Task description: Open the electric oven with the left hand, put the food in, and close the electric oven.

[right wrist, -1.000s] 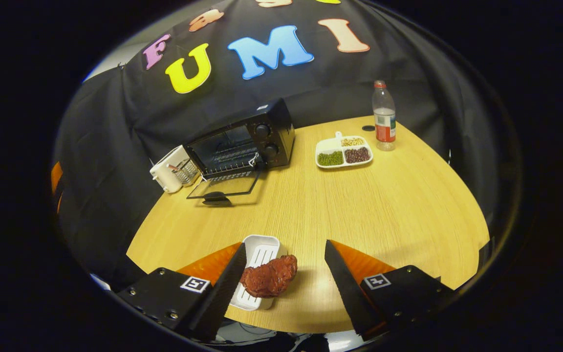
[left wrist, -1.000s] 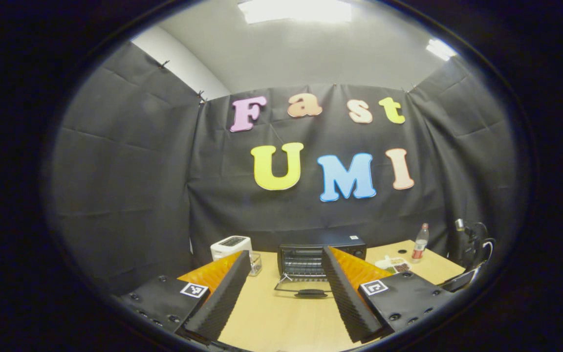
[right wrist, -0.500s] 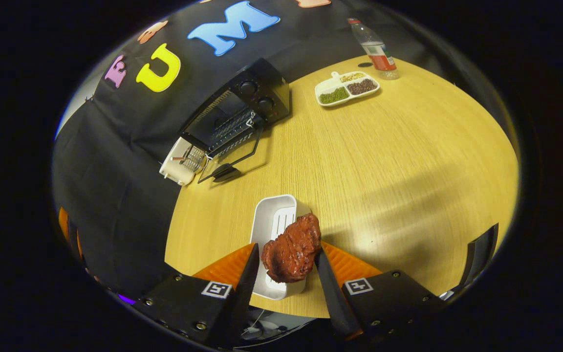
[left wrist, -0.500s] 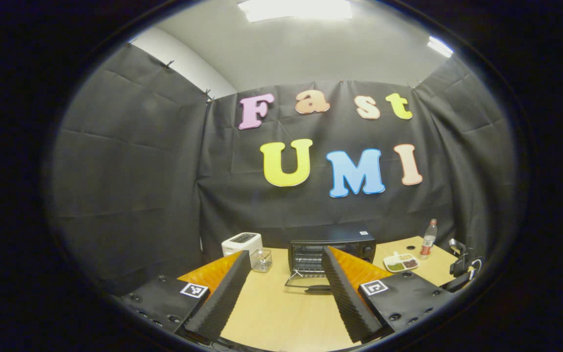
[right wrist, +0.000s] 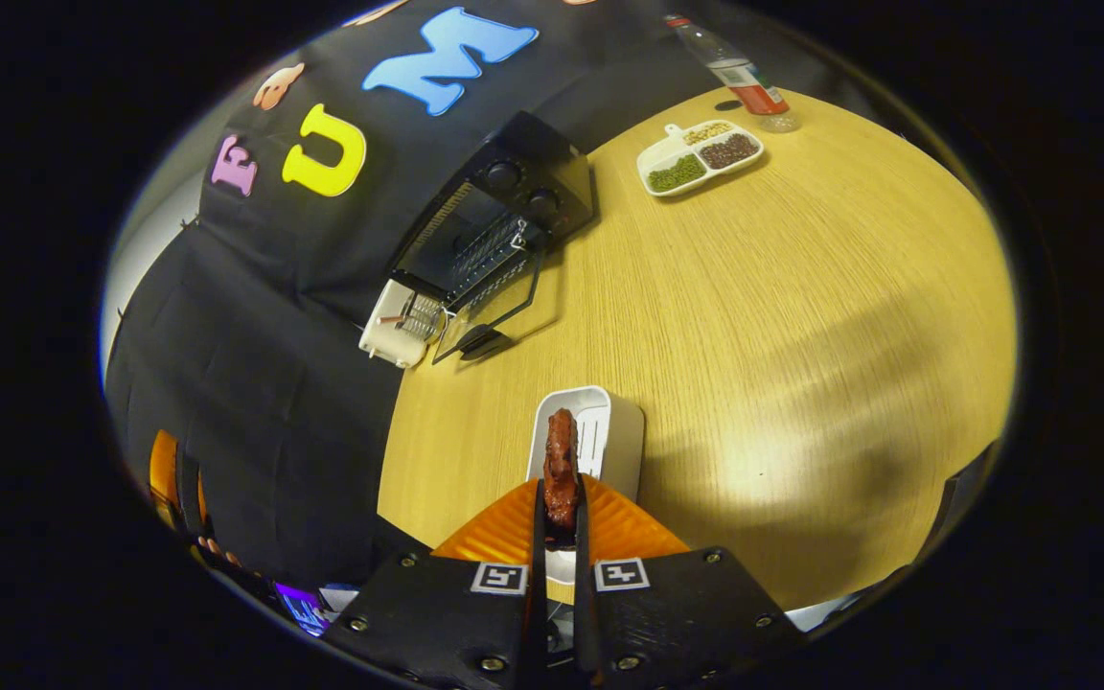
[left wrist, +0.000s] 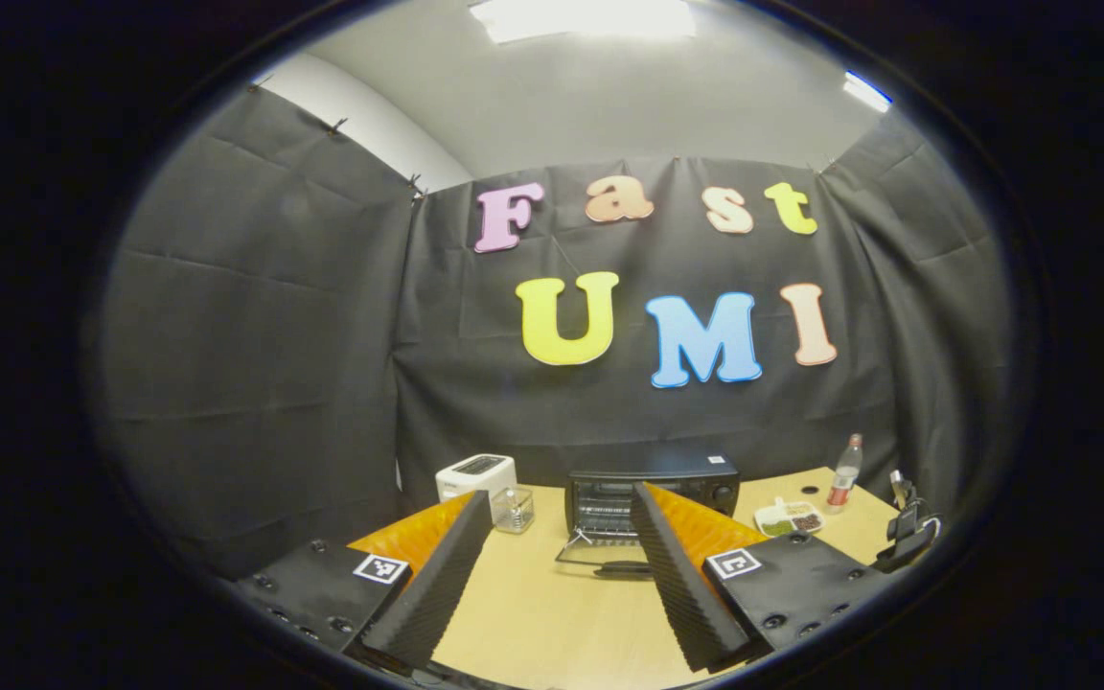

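The oven point(right wrist: 499, 225) is seen at the far side of the desk point(right wrist: 753, 316), its glass door point(right wrist: 490, 311) dropped flat in front, so the opening step looks done. The right tool point(right wrist: 560, 522) is closed tight on the reddish piece of food point(right wrist: 560, 465), both fingers pressed against its sides, directly over the white tray point(right wrist: 600, 436) at the near edge of the desk. The grip seems to be taken edge-on so the piece can be carried cleanly to the open cavity. The left tool point(left wrist: 562, 565) is held wide open and empty, aimed at the oven, well back from it, probably kept clear of the door until closing is called for.
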A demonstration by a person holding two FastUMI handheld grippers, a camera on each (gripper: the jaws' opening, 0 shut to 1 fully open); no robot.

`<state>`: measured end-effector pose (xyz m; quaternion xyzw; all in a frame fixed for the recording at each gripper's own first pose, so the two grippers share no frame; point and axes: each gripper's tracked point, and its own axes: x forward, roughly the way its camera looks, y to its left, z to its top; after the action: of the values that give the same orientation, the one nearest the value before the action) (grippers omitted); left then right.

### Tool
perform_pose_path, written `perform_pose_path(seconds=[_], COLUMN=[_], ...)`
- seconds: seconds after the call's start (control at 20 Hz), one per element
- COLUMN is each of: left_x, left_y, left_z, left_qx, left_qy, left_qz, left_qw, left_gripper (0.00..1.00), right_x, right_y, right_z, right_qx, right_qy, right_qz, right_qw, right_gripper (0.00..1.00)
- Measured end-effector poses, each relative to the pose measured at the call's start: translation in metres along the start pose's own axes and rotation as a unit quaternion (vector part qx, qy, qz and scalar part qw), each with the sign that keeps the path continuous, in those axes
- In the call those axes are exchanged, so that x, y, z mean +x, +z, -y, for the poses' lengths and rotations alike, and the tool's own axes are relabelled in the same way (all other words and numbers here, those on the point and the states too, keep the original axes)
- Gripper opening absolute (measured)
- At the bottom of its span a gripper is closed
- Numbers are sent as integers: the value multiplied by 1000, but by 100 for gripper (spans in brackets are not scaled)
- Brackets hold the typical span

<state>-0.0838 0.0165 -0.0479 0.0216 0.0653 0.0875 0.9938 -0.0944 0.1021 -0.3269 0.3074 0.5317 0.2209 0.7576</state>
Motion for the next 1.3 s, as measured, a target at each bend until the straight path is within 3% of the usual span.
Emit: perform_pose_path(seconds=[0.45, 0.8, 1.3], left_x=[48, 117, 183], left_y=[-8, -8, -34], left_z=[3, -26, -87], left_qx=[-24, -30, -19], left_qy=[-33, -55, -36], left_qz=[7, 10, -12], left_qw=[999, 998, 999], left_gripper=[100, 97, 98], right_x=[-2, 52, 149], right_y=[62, 111, 166], right_z=[-61, -107, -146], right_qx=[-5, 12, 35], right_qy=[38, 47, 60], right_qz=[68, 115, 145], right_qw=[997, 992, 987], right_gripper=[11, 11, 11])
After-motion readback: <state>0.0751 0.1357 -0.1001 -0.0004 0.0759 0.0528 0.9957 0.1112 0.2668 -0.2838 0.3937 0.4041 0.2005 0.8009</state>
